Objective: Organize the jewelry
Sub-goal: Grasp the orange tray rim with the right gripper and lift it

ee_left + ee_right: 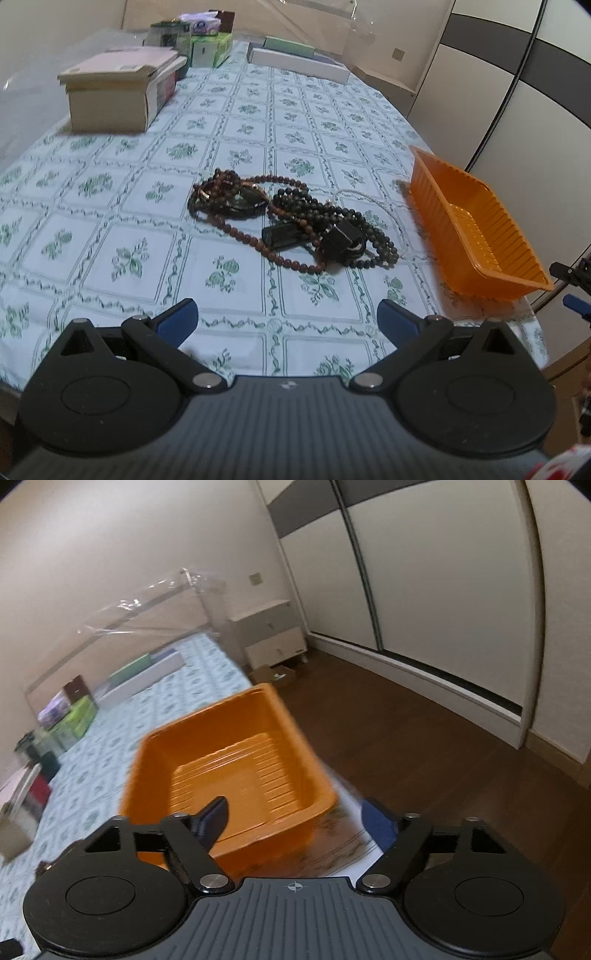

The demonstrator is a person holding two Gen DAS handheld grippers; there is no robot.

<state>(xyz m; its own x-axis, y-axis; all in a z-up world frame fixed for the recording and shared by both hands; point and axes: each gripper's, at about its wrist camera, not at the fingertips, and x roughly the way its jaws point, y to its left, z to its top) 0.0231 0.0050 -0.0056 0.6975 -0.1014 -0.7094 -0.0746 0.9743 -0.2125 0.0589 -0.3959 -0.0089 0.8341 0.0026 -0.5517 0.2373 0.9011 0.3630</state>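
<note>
A tangle of brown and black bead necklaces [291, 221] with dark pendants lies mid-table on the floral cloth [110, 221]. My left gripper [287, 321] hovers in front of the pile, open, nothing between its blue fingertips [177, 321]. An orange ribbed tray [476, 229] sits by the table's right edge, with nothing visible in it. In the right wrist view the orange tray [229, 760] is just ahead, blurred. My right gripper [295, 821] is open. Its left finger [214, 819] is over the tray's near wall and its right finger [376, 823] is outside the tray, over the cloth.
A cardboard box [110, 96], green tissue boxes [210, 48] and a flat white box [299, 62] stand at the table's far end. The table edge runs just right of the tray. Beyond it are wooden floor [406, 757], a small white cabinet [273, 635] and sliding wardrobe doors [443, 572].
</note>
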